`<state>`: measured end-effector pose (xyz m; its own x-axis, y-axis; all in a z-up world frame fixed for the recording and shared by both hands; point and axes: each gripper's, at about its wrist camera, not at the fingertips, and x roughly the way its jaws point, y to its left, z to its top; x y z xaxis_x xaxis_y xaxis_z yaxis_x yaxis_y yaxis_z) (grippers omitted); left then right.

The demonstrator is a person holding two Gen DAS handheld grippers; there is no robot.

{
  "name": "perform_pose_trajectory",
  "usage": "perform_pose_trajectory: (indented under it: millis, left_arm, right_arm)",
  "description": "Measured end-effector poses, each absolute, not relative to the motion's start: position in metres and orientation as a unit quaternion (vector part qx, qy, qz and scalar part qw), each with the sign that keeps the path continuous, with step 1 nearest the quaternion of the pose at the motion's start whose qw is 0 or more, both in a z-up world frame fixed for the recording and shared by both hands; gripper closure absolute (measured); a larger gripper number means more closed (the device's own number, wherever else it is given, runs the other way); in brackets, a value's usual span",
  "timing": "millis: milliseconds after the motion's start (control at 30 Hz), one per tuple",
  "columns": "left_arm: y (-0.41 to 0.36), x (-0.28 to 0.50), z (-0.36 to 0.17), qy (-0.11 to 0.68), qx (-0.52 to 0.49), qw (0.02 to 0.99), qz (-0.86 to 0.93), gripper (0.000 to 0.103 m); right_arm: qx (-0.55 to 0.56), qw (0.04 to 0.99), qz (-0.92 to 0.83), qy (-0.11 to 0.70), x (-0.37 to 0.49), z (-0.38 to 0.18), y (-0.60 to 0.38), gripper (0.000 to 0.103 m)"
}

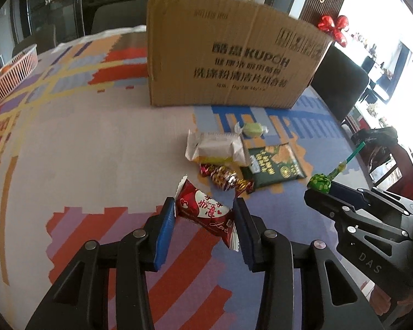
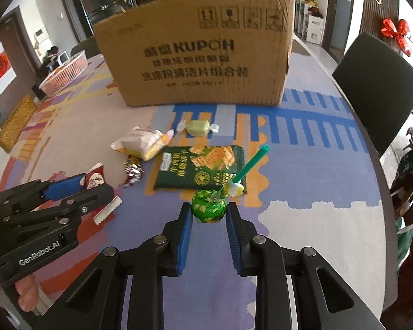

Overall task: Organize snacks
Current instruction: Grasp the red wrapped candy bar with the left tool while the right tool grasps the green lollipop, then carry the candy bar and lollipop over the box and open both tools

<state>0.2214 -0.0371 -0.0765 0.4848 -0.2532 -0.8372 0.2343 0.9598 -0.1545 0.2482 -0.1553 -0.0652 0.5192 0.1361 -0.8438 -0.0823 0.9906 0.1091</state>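
My left gripper (image 1: 204, 214) is shut on a red heart-print snack packet (image 1: 203, 211), held a little above the patterned tablecloth. My right gripper (image 2: 209, 213) is shut on the green-wrapped head of a lollipop (image 2: 208, 206) whose green stick slants up to the right. Each gripper shows in the other's view: the left gripper (image 2: 96, 189) at the left with the red packet (image 2: 95, 177), the right gripper (image 1: 320, 192) at the right with the lollipop (image 1: 320, 183). A cardboard box (image 1: 228, 60) stands at the back of the table.
Loose snacks lie between the grippers and the box: a white packet (image 1: 216, 147), a pale green candy (image 1: 252, 129), a foil candy (image 1: 224, 178) and a dark green cracker bag (image 2: 199, 166). A pink basket (image 1: 12, 73) sits far left. A dark chair (image 2: 377, 88) stands at the right edge.
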Motion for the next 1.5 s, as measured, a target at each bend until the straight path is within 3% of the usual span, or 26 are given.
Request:
perform_pose_trajectory:
  millis: [967, 1500]
  left_arm:
    - [-0.048, 0.256, 0.065, 0.329, 0.001, 0.932, -0.153, 0.061]
    - [-0.048, 0.314, 0.101, 0.309, 0.0, 0.94, -0.147, 0.061]
  right_arm:
    - [0.042, 0.936, 0.067, 0.344, 0.269, 0.066, -0.172, 0.077]
    - [0.033, 0.945, 0.076, 0.317, 0.323, 0.108, -0.172, 0.077]
